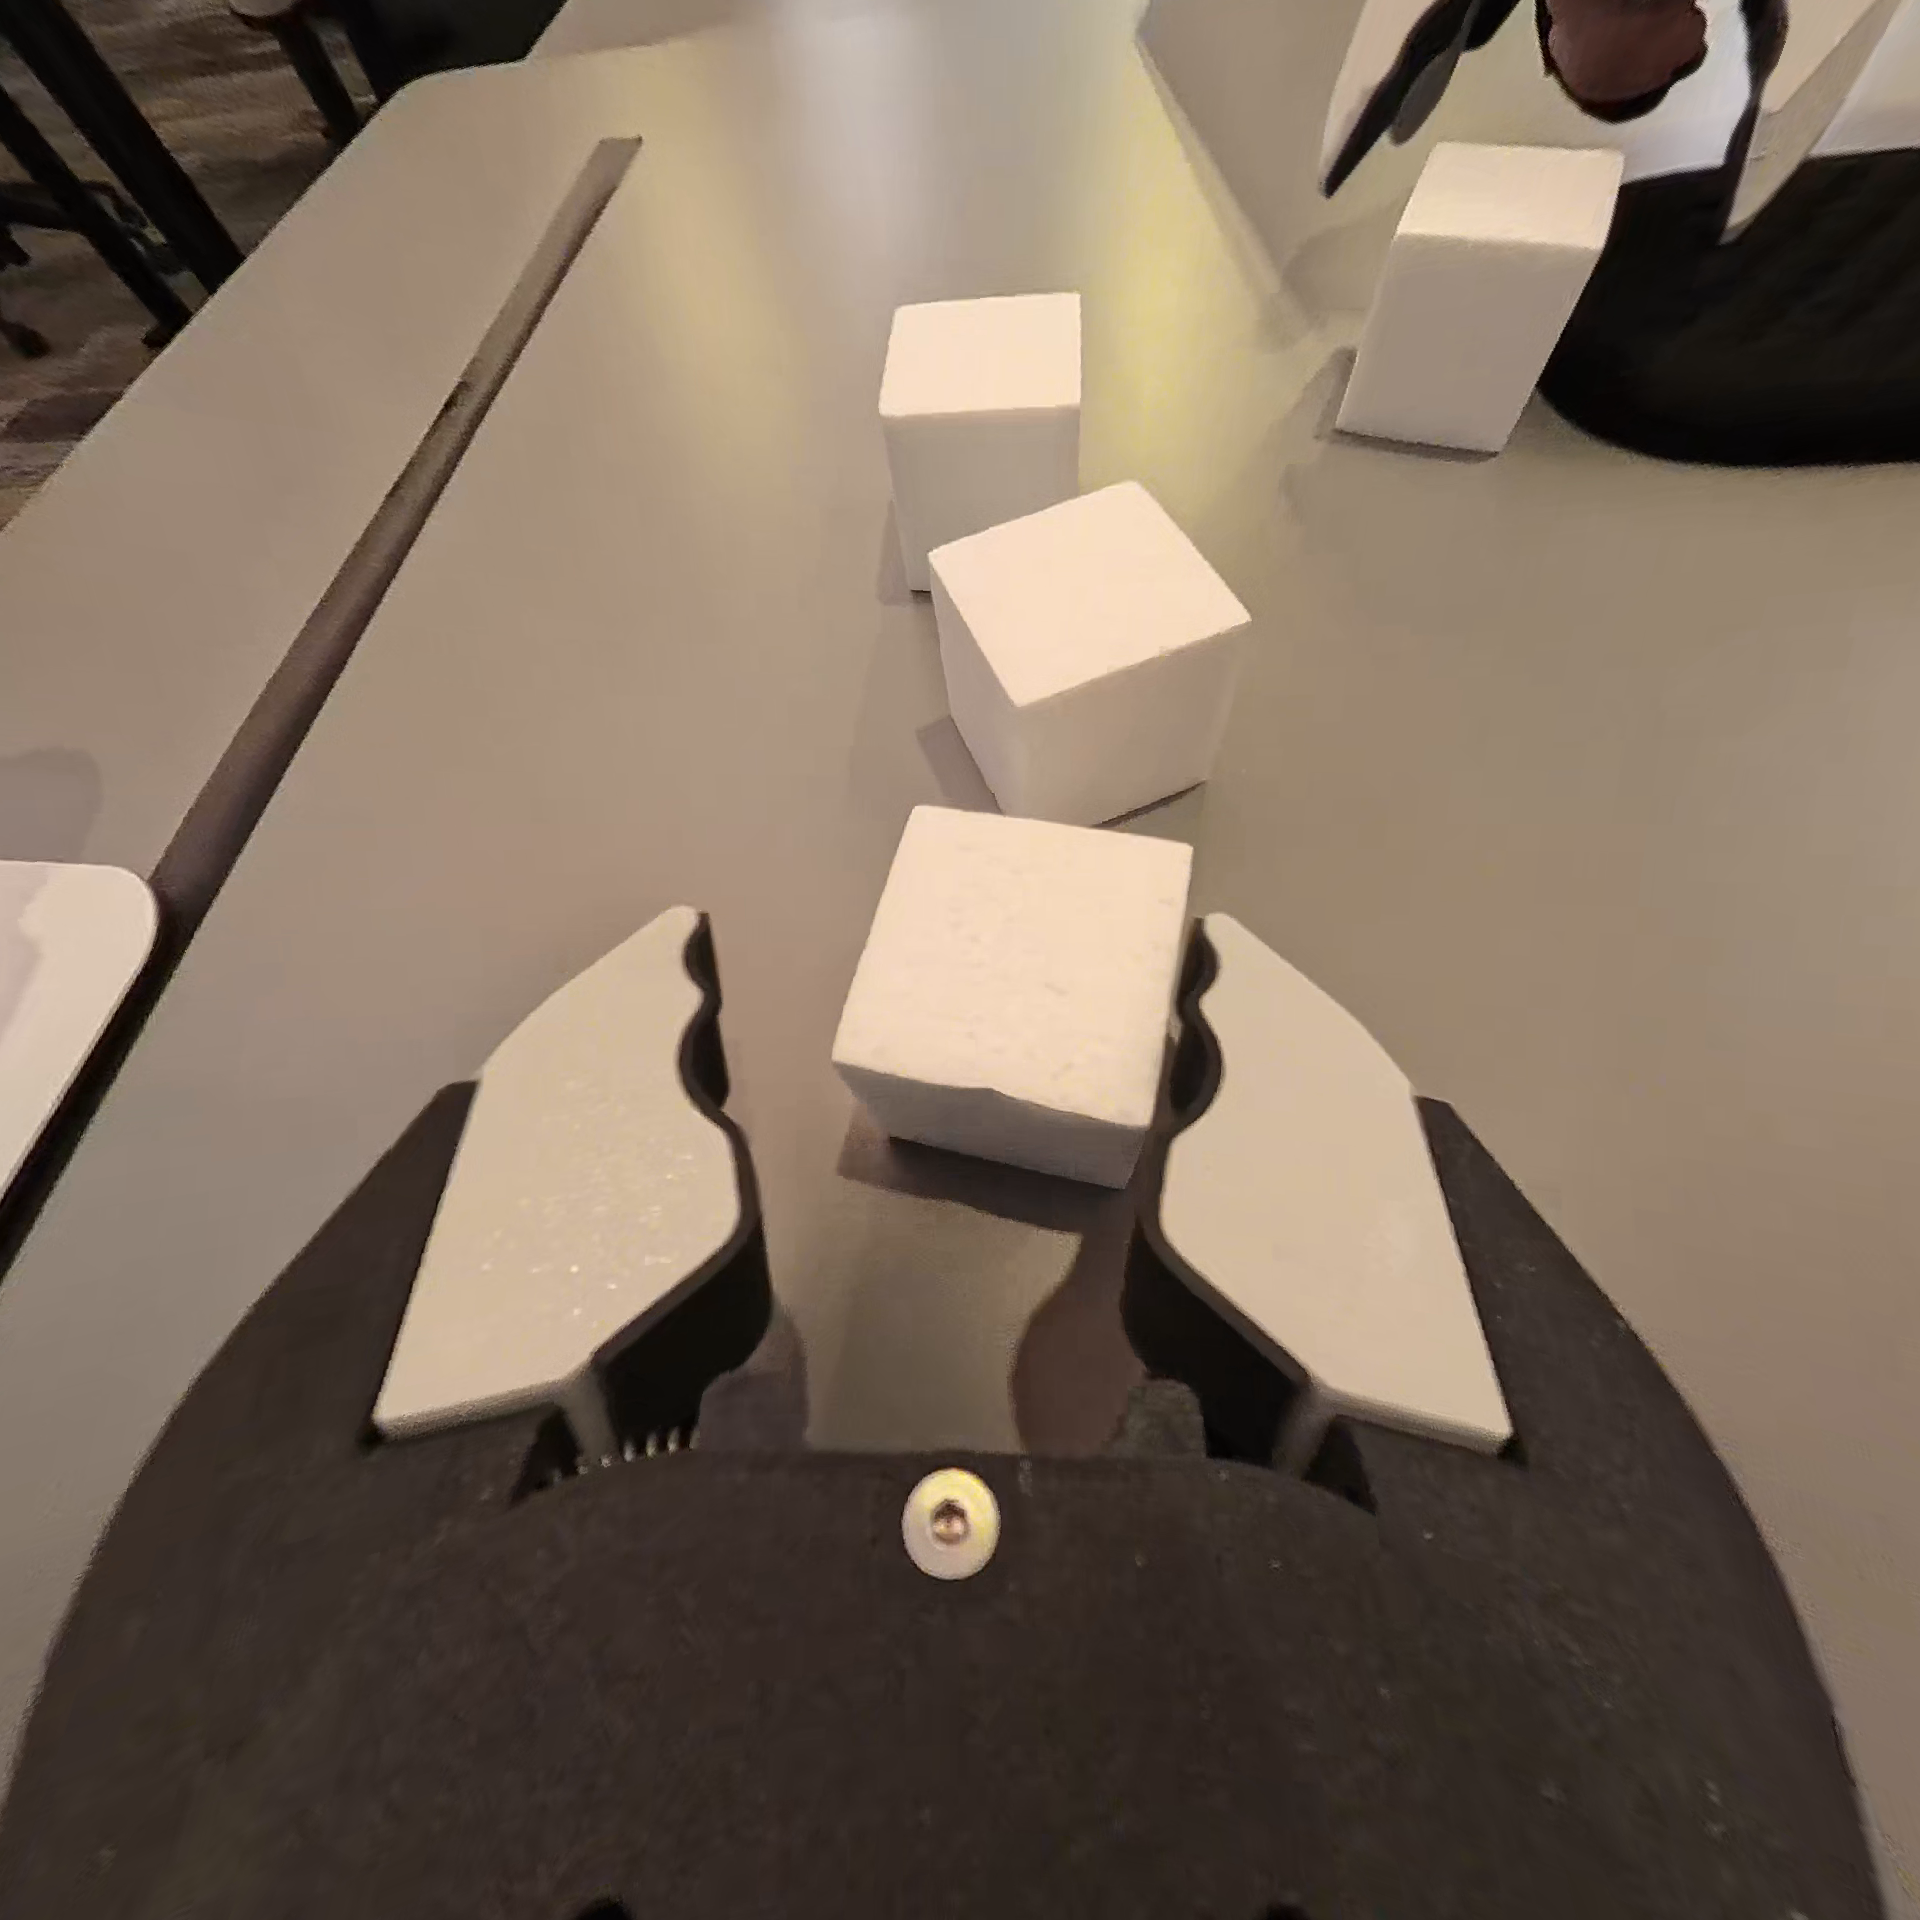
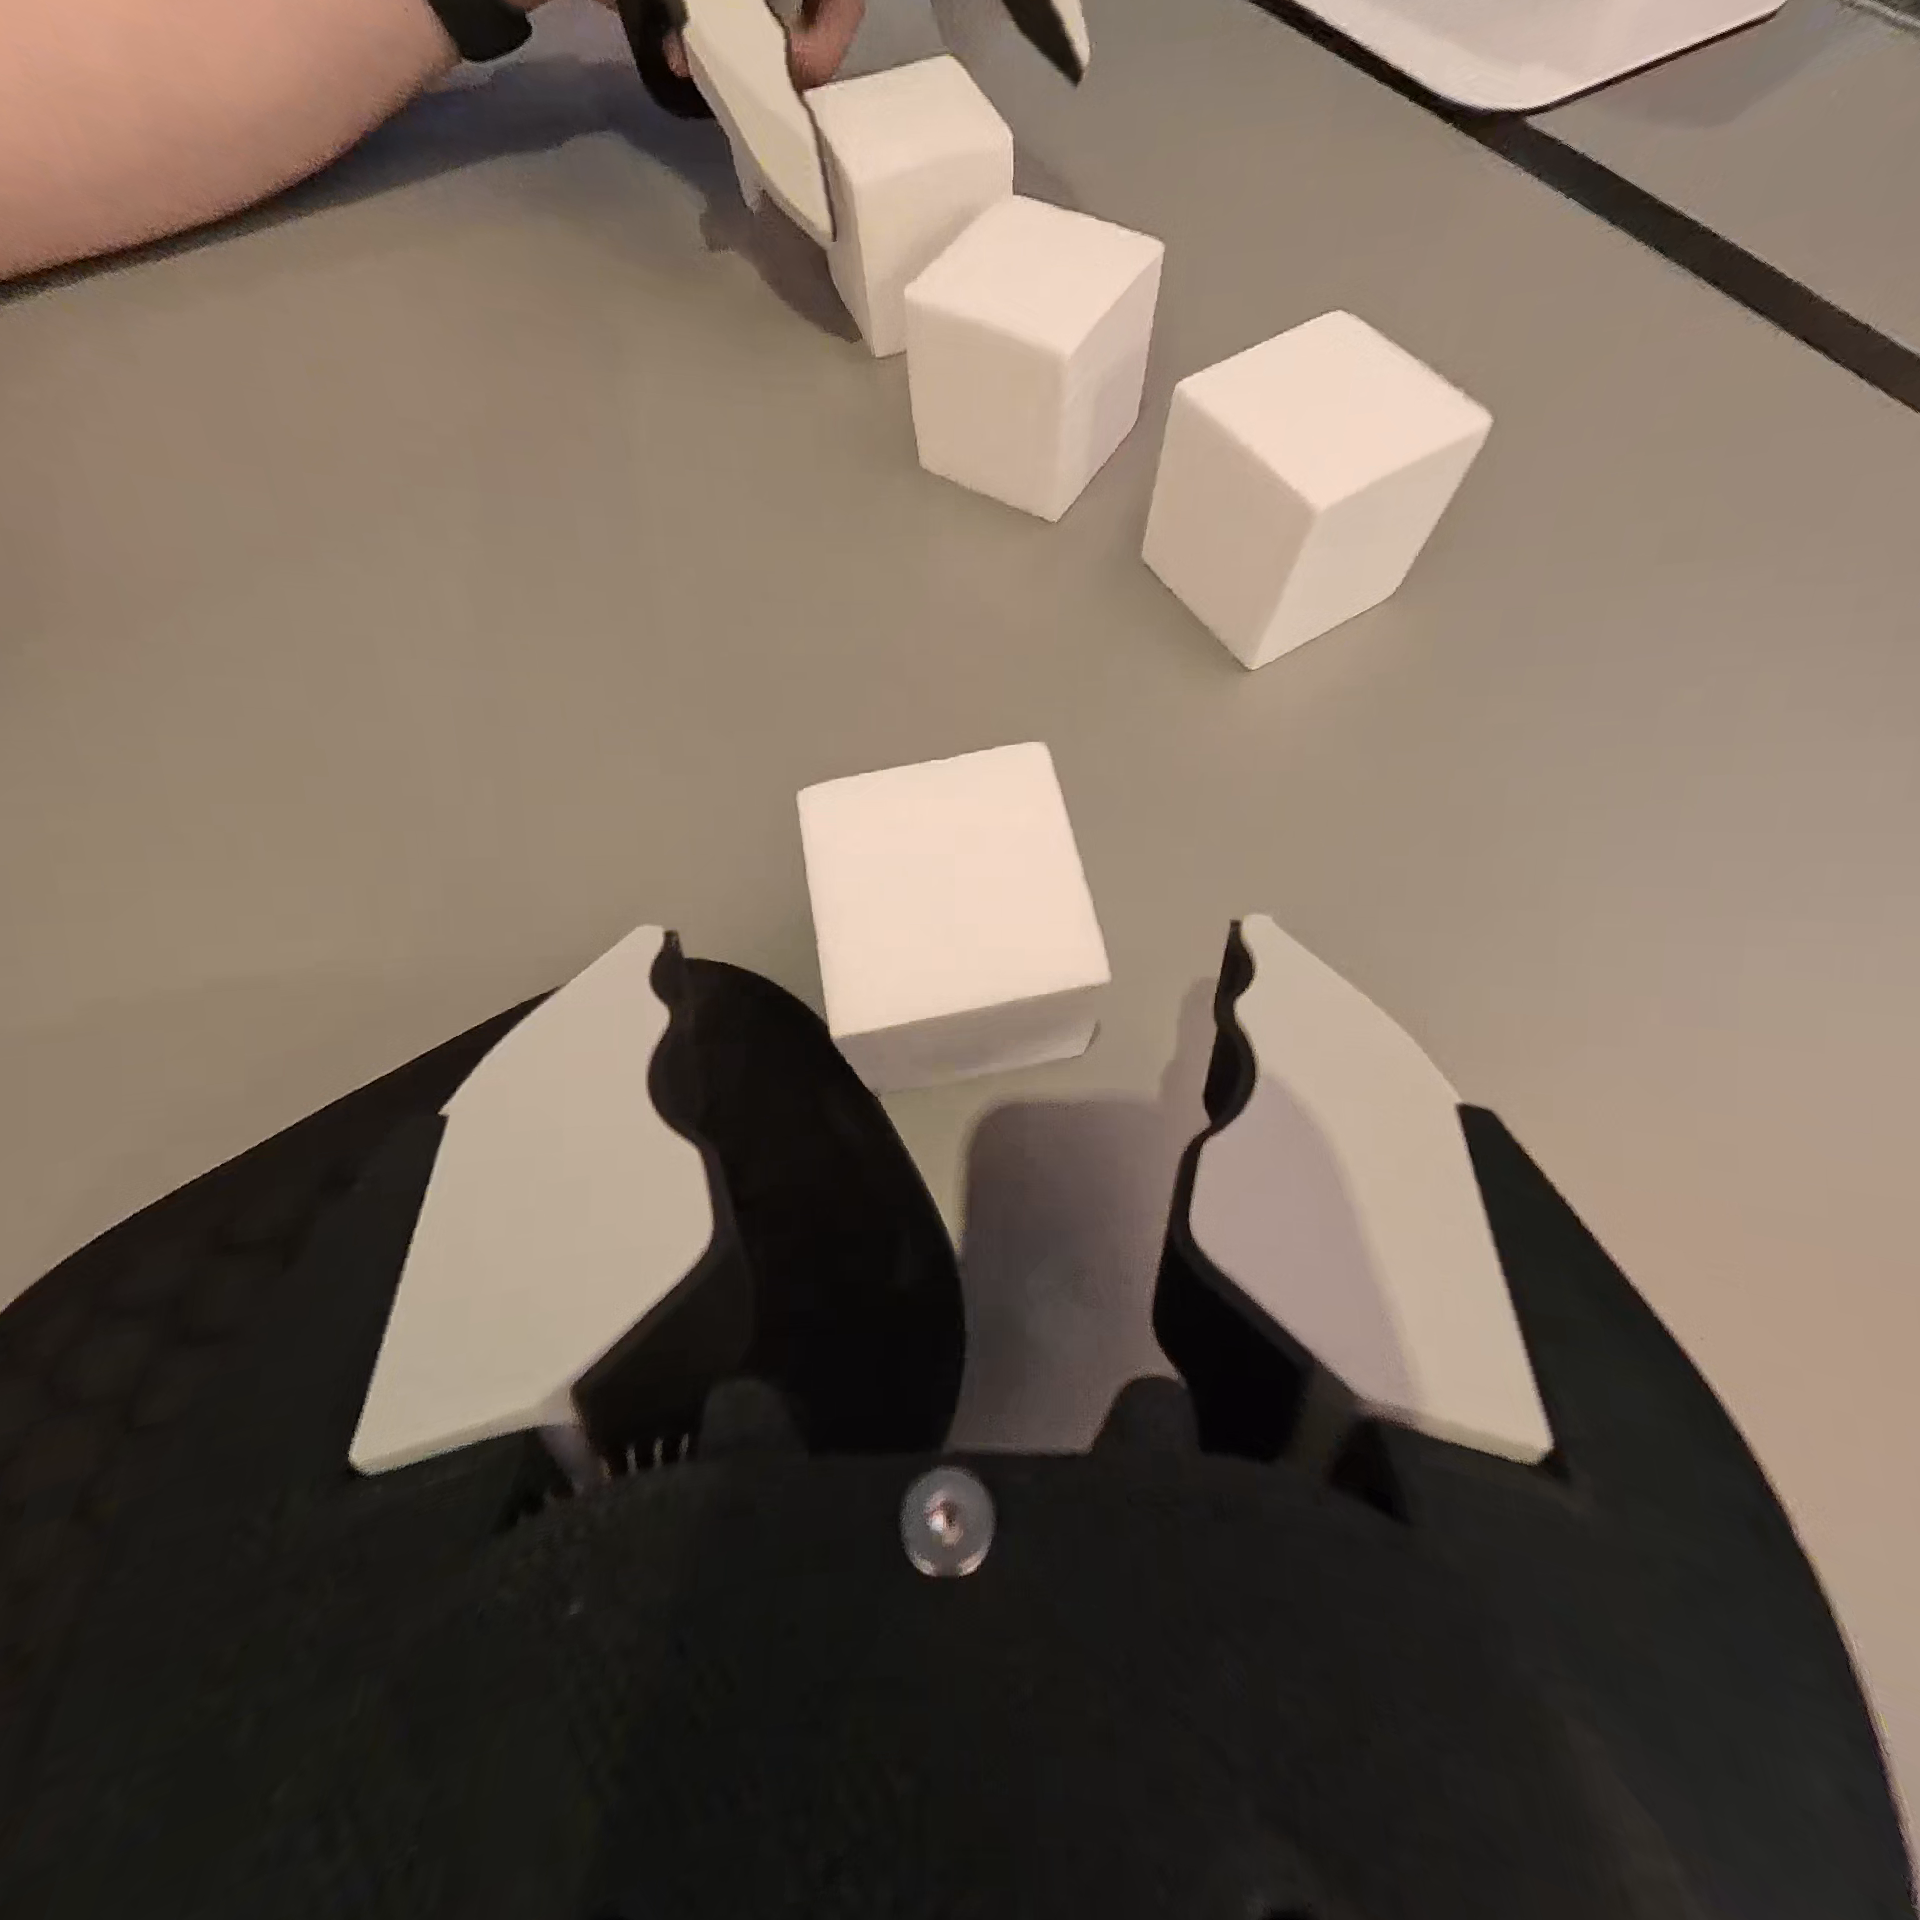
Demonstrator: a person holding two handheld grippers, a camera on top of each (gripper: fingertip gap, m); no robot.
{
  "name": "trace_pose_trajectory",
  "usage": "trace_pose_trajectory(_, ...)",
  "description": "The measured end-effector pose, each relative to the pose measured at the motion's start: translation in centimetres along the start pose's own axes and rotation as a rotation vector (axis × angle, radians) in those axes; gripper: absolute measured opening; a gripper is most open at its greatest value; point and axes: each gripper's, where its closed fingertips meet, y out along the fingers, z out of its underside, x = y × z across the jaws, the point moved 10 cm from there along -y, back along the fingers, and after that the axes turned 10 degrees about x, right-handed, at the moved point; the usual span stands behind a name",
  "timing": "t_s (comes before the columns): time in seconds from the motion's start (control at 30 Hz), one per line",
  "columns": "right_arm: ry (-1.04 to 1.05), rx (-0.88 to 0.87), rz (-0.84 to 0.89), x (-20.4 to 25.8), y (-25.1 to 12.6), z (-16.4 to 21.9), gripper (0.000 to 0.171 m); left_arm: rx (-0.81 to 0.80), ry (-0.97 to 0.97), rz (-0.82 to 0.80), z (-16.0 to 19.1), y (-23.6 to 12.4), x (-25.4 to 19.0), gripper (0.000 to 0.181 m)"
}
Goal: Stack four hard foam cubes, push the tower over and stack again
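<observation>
Currently four white foam cubes (image 2: 1029, 353) sit apart, unstacked, on the grey table (image 2: 416, 623). Left gripper (image 1: 951, 997) fingers spread around the nearest cube (image 1: 1013, 997), one finger touching. Right gripper (image 2: 951, 997) fingers spread wide, another cube (image 2: 951, 914) just ahead, unheld.

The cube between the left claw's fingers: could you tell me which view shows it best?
The left wrist view: the cube sits close and fills the gap of the open left claw. In the right wrist view it is far off, partly hidden by a finger.
</observation>
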Motion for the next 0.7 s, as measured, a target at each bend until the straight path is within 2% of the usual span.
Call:
trace_pose_trajectory(0.07, -0.006, 0.008, -0.014, 0.1, 0.7, 0.0, 0.09, -0.001, 0.017, 0.013, 0.0, 0.0, -0.1, 0.058)
trace_pose_trajectory(0.13, -0.019, 0.028, -0.029, -0.1, 1.0, -0.1, 0.06, 0.005, 0.021, 0.064, 0.1, -0.4, -0.4, 0.058)
trace_pose_trajectory(0.23, -0.039, -0.053, -0.077, -0.6, 0.5, -2.5, 0.059, -0.018, 0.002, 0.003, -0.4, -3.3, 0.1, 0.058)
trace_pose_trajectory(0.33, -0.135, -0.129, -0.137, -1.2, 0.9, -7.7, 0.058, -0.13, -0.026, -0.079, -1.8, -7.1, 0.3, 0.058)
trace_pose_trajectory(0.43, -0.31, -0.087, -0.241, -1.7, 3.1, -12.7, 0.059, -0.169, 0.001, -0.132, -2.5, -9.8, -0.3, 0.058)
trace_pose_trajectory(0.57, -0.444, -0.058, -0.351, -3.4, 6.1, -17.3, 0.059, -0.191, 0.042, -0.145, -3.1, -11.1, -1.1, 0.058)
trace_pose_trajectory(0.7, -0.509, -0.02, -0.44, -5.0, 8.2, -18.6, 0.059, -0.172, 0.028, -0.114, -2.6, -10.6, -1.2, 0.058)
